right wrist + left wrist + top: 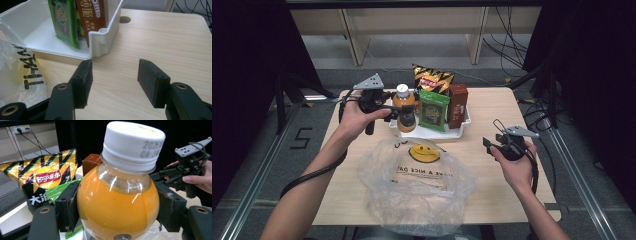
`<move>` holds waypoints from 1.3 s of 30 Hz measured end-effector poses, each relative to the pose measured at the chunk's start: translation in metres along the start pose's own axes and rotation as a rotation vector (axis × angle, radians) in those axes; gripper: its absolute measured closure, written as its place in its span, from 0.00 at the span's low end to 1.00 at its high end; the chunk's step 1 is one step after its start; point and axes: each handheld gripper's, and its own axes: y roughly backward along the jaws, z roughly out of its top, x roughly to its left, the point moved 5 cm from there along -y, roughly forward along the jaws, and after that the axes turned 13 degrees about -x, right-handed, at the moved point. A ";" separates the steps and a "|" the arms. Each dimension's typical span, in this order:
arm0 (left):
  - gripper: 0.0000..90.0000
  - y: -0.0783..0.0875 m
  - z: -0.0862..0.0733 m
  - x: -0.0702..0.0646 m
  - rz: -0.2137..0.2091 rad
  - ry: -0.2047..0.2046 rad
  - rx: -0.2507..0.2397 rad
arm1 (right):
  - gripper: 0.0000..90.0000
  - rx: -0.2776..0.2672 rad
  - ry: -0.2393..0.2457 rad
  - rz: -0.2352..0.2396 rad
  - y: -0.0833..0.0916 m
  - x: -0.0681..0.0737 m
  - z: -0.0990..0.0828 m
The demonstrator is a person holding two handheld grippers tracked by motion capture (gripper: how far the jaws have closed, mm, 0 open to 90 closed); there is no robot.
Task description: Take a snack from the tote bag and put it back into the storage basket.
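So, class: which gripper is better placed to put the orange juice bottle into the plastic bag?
Left. The left gripper already clamps the orange juice bottle beside the plastic bag; the right gripper is open and empty.

The white tray (pixel 462 131) at the back of the worktop (pixel 497 107) is crowded by the chip bag (pixel 432 78), green packet (pixel 433 110) and brown box (pixel 457 104). A plastic bag (pixel 414 187) covers the front middle. Bare wood lies right of both.

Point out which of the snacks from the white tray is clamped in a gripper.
The orange juice bottle, held in the left gripper. The chip bag, green packet and brown box stand untouched.
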 end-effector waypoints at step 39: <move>0.33 -0.016 -0.022 0.036 0.031 -0.014 0.048 | 0.51 0.005 -0.009 -0.024 0.008 -0.007 -0.004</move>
